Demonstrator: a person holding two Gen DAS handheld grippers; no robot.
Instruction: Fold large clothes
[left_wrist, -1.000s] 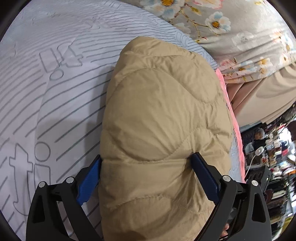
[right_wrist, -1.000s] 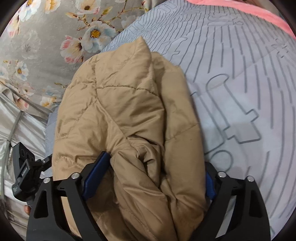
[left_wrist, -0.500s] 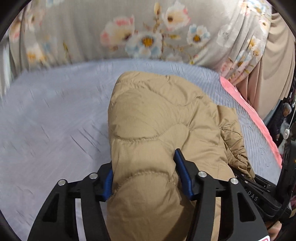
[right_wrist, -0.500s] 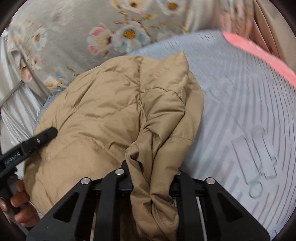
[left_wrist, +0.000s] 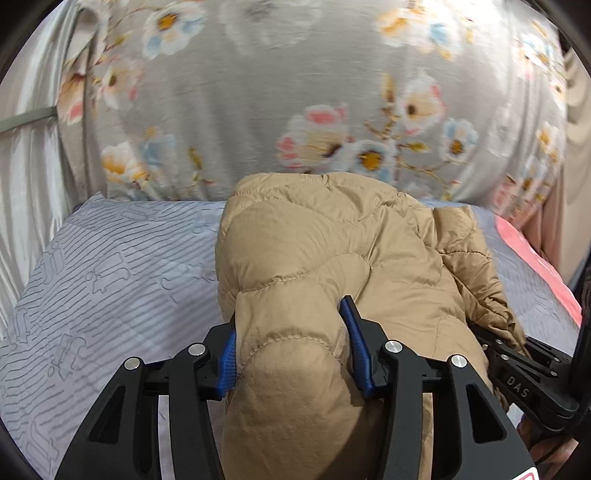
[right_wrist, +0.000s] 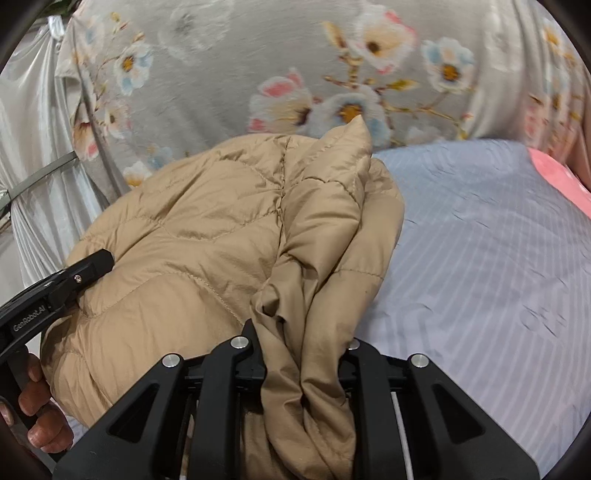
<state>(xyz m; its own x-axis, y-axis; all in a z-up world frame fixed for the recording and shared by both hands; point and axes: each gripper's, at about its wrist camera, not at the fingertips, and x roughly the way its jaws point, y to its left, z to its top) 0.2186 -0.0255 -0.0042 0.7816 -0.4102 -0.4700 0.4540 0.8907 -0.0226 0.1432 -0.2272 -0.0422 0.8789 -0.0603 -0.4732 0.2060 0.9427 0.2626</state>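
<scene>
A puffy tan quilted jacket (left_wrist: 332, 258) is bunched at the centre, above a bed's pale grey striped sheet (left_wrist: 110, 280). The left gripper (left_wrist: 291, 350) has its jaws closing, blue pads pressing a thick fold of the jacket. The right gripper (right_wrist: 303, 354), jaws nearly shut, pinches a gathered fold. A grey floral curtain (right_wrist: 295, 74) hangs at twelve o'clock.

Right tongs (right_wrist: 301, 354) pads buried in tan jacket (right_wrist: 207, 236); floral curtain (left_wrist: 295, 92) motion-blurred.
</scene>
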